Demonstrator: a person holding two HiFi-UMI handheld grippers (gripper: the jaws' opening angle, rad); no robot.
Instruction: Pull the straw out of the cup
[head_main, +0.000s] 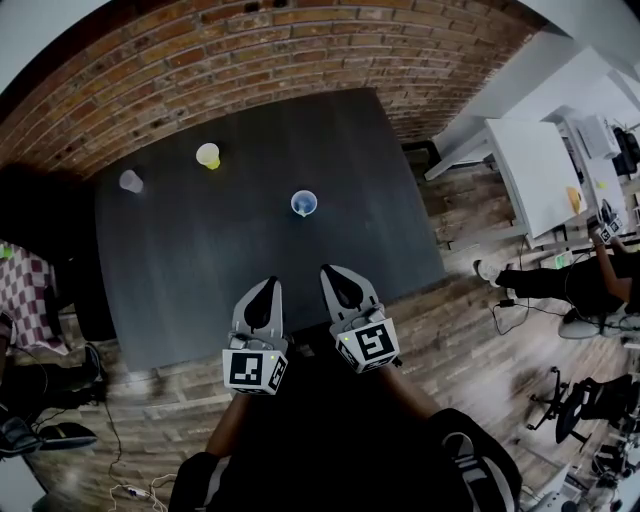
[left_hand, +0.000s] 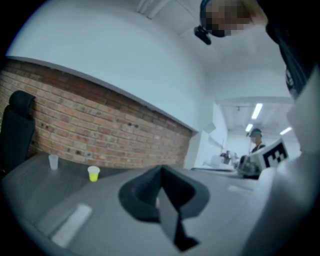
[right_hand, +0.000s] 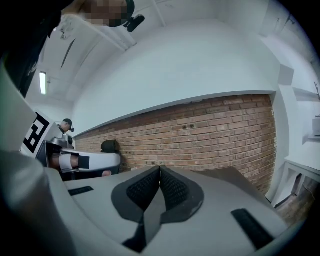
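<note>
On the table (head_main: 250, 290), nearest cup (head_main: 304, 203) right of middle cup (head_main: 208, 155) and leftmost cup (head_main: 131, 181).

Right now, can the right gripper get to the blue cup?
Probably yes. Only bare table lies between the right gripper and the blue cup, straight ahead of it. Its jaws are shut, so they would have to open first.

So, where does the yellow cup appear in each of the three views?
Head view: the yellow cup stands at upper left on the dark table, near the brick wall.
Left gripper view: the cup is at lower left, before the wall.
Right gripper view: not in it.
Shared landmark: the brick wall, in all three views.
</note>
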